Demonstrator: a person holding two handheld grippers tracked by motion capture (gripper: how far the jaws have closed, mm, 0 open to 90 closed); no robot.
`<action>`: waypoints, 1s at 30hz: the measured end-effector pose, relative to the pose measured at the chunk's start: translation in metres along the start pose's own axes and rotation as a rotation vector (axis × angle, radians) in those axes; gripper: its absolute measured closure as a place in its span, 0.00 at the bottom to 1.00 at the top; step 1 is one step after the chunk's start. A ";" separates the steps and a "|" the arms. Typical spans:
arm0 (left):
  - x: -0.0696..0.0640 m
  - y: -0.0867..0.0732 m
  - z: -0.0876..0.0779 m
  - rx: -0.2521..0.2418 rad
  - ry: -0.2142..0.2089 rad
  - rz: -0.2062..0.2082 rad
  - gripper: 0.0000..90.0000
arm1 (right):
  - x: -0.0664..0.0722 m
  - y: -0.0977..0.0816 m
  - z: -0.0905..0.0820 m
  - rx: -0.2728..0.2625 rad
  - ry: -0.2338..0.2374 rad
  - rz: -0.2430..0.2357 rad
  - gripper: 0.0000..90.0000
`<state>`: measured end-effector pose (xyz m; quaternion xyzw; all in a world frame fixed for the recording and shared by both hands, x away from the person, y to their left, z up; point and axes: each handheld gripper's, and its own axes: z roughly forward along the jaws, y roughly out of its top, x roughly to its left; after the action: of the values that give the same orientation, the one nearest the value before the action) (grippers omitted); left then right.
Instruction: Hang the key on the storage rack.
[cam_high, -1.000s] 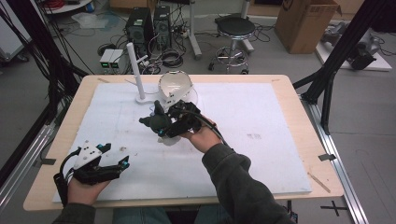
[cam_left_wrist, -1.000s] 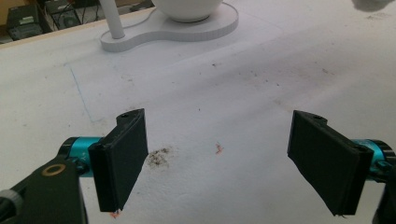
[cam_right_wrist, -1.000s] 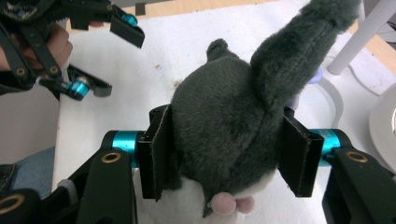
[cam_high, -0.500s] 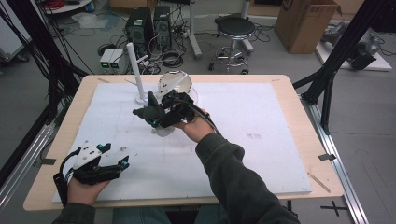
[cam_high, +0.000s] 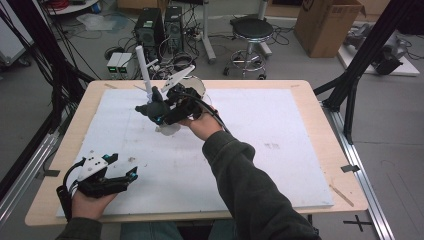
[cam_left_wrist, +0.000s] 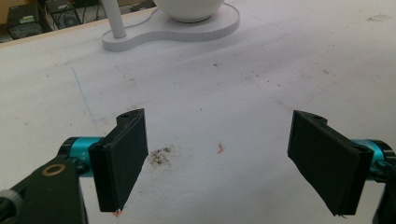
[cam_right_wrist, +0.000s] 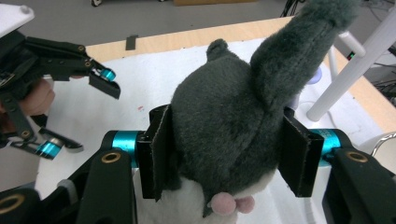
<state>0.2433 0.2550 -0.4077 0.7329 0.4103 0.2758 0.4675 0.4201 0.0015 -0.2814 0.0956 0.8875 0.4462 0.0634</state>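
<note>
Plush toy (cam_right_wrist: 224, 135), grey above and white below, is the thing in hand, and it sits high over the white mat rather than on it.

Starting at the left of the high view, the left gripper (cam_high: 131, 175) rests low near the front-left corner of the white mat (cam_high: 280, 165), its jaws spread wide with nothing between them; the left gripper view shows only stained mat between the two black pads (cam_left_wrist: 123, 161). It lies well apart from the toy.

Moving right, toward the far middle of the mat, the right gripper (cam_high: 150, 111) pinches the plush toy across its body, one pad on each flank, as the right gripper view shows. The toy's long axis runs along the gripper, away from the hand, its grey limb or tail sticking up past the jaws.

Just beyond the toy stands the white stand (cam_high: 144, 70), a slim upright post on a flat base, with a white bowl (cam_high: 199, 87) beside it on that base. The toy hangs just in front of the post, so the right hand is clearly the nearer one for setting it down there.
</note>
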 end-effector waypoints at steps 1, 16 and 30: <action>0.000 0.000 0.000 0.000 0.000 0.000 0.23 | -0.001 0.001 0.001 -0.001 0.004 0.002 0.48; 0.002 0.000 0.000 -0.001 -0.002 0.002 0.23 | -0.016 0.019 0.022 -0.012 -0.003 0.010 0.48; 0.003 -0.001 0.000 -0.002 -0.004 -0.002 0.23 | -0.036 0.036 0.039 -0.007 -0.026 0.021 0.48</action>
<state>0.2442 0.2575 -0.4083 0.7324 0.4100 0.2743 0.4693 0.4674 0.0447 -0.2744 0.1105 0.8840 0.4487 0.0705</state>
